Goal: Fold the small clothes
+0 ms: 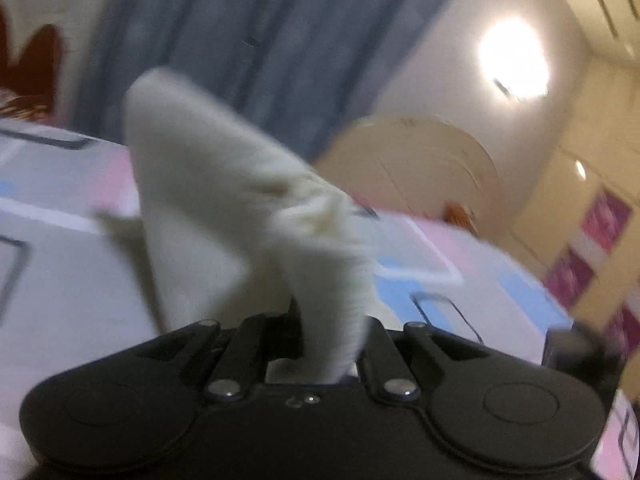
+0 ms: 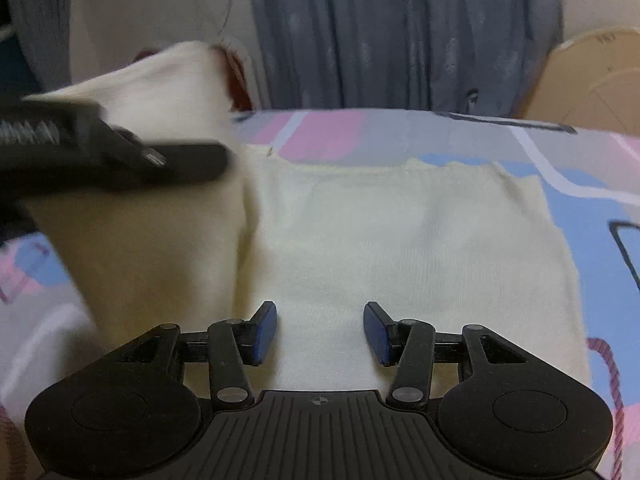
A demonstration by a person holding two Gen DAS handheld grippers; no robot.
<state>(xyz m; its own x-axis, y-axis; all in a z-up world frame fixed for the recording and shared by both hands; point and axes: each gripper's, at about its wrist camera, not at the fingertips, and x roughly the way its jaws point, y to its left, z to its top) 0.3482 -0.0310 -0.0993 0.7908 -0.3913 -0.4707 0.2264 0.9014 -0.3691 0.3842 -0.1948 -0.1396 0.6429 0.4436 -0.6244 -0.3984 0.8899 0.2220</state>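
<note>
My left gripper (image 1: 320, 320) had its jaws clamped tight on an edge of the cream knit garment (image 2: 400, 240), a ribbed strip of the fabric running down between them and the rest rising in front of the lens as a lifted flap. The left wrist view was smeared with motion, so I could not tell exactly which edge I held. In the right wrist view the same gripper (image 2: 216, 160) showed as a dark bar at the left, raised over the garment's left part, with the flap hanging from it and draping up behind.

My right gripper (image 2: 320, 332) held nothing: its jaws stood about half open, the 2 blue pads (image 2: 264, 332) either side of the near hem, just above the cloth. Whether they touched it I could not tell.

The garment lay flat on the bed, on a bedsheet (image 2: 580, 184) patterned in pink, blue and grey, with a blue-grey curtain (image 2: 400, 32) beyond. Its flat part stretched straight ahead of the right jaws and off to their right.

I judged the fold line to run away from me, roughly where the lifted flap met the flat panel. The left gripper was the one placed to carry the flap rightward across; the right sat nearer the hem to pin it.
</note>
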